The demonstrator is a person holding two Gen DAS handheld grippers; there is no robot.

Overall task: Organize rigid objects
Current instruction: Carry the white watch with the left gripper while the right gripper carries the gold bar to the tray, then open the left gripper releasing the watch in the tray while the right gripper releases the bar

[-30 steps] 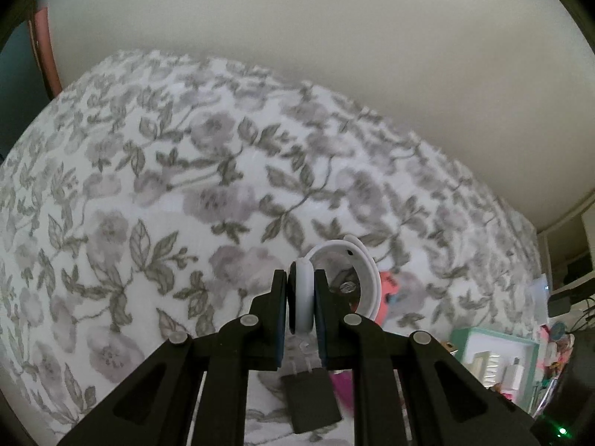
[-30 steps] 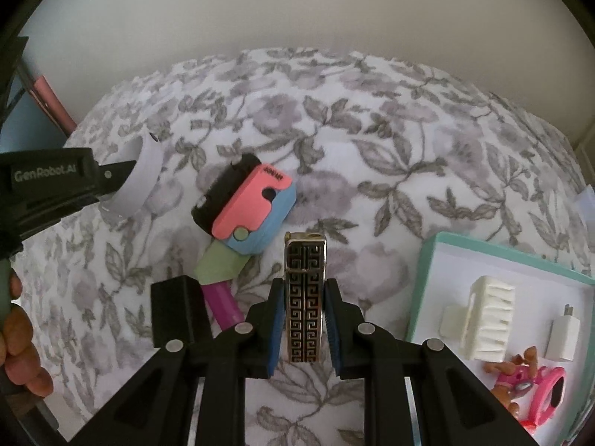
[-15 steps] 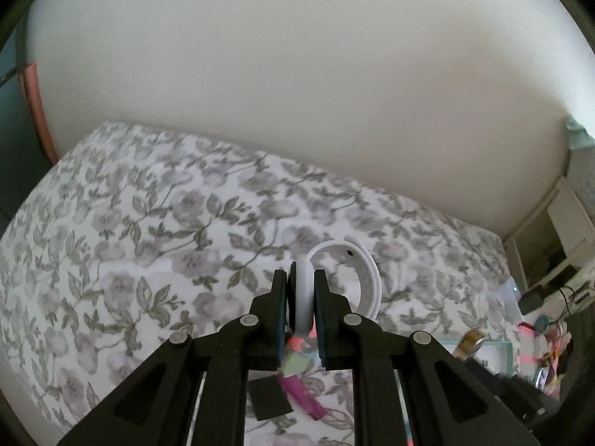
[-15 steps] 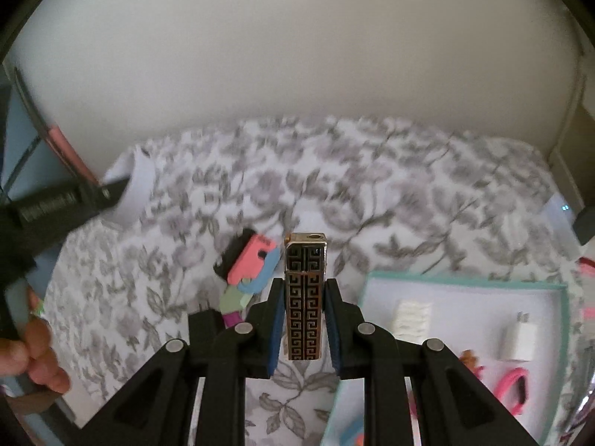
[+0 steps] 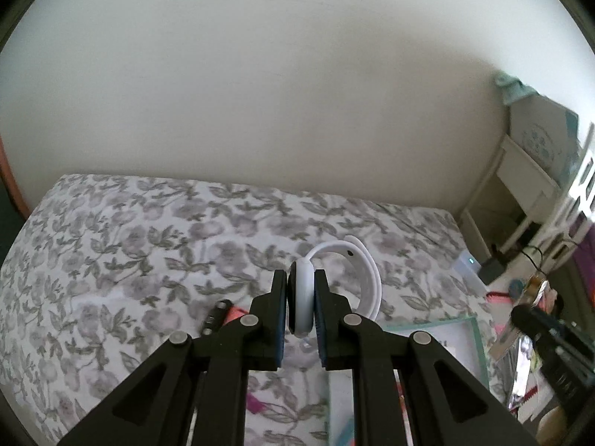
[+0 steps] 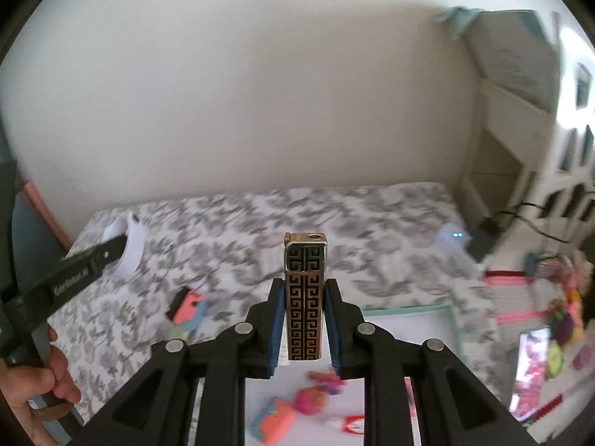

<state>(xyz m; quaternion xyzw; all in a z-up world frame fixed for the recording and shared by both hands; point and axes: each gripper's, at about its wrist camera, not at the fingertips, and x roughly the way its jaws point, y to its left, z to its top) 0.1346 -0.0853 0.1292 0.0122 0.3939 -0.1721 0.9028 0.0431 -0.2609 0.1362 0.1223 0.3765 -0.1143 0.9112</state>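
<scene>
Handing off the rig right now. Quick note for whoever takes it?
Left gripper: shut on the white wristband, held above the bed.
Right gripper: shut on the black-and-gold lighter, upright, above the tray.
Teal-rimmed tray: already holds several small items.
Left: place both held items; the pink-and-blue item and some pieces beside it lie on the floral bedspread.

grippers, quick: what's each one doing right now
Left gripper: shut on the white band.
Right gripper: shut on the patterned lighter.
</scene>
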